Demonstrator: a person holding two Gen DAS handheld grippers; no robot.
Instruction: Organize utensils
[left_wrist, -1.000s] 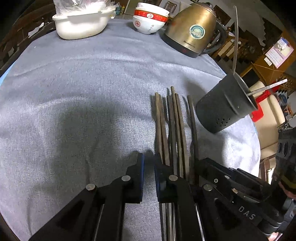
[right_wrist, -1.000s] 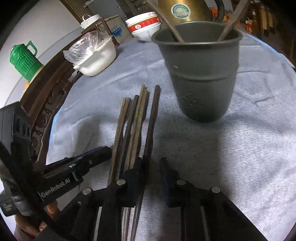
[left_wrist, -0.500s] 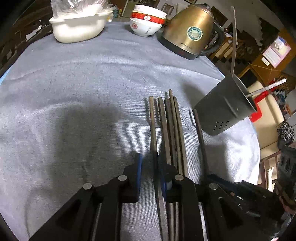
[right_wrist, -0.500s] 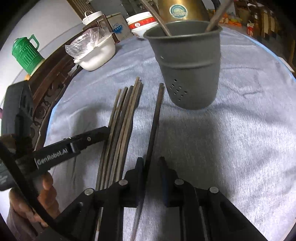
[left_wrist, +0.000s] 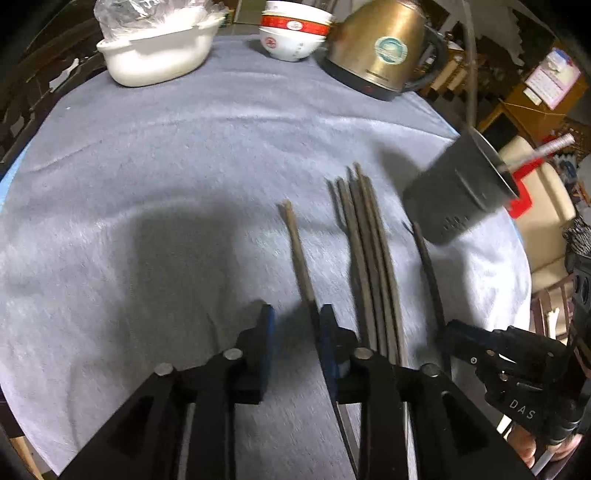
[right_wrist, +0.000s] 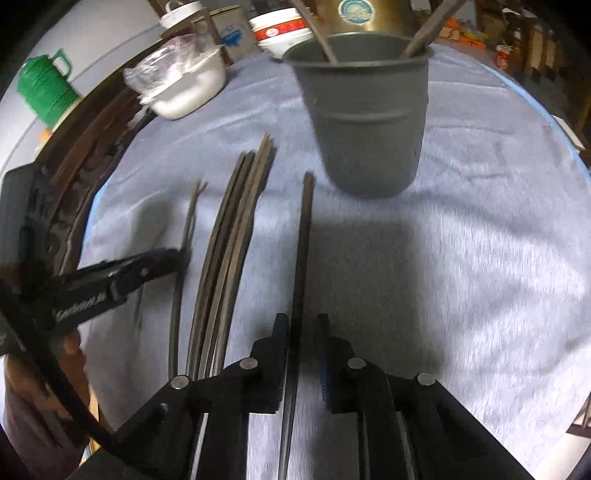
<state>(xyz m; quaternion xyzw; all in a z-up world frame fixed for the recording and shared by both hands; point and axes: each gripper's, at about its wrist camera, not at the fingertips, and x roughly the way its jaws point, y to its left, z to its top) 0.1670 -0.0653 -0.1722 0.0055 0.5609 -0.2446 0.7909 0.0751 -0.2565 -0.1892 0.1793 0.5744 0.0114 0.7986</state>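
Round desk (left_wrist: 184, 155) under a grey-blue cloth, cluttered room behind.

Far edge, left-wrist view: white dish (left_wrist: 159, 55) with a clear plastic bag in it; stacked white bowls with red bands (left_wrist: 291, 35); brass-coloured electric kettle (left_wrist: 384, 48). A green jug (right_wrist: 44, 88) stands off the desk in the right-wrist view.

Utensil holder (right_wrist: 365, 110): dark grey perforated cup, upright on the cloth, two chopsticks already leaning inside it.

Loose chopsticks, dark wood, lying flat and roughly parallel, tips toward the holder:
- central bundle (left_wrist: 365, 258), several sticks touching one another;
- single chopstick on the left (left_wrist: 299, 258), set apart from the bundle;
- single chopstick on the right (right_wrist: 301, 258), set apart on the holder's side, its tip near the holder's base.

Left gripper (left_wrist: 293, 332): jaws have just been opening; the left single chopstick lies between them close against the right-hand pad, the other pad clear of it. Released.

Right gripper (right_wrist: 301, 343): jaws have just been opening a little; the right single chopstick runs between them with cloth showing on both sides. Not clenched.

A hand (right_wrist: 74, 343) grips the left tool's handle.
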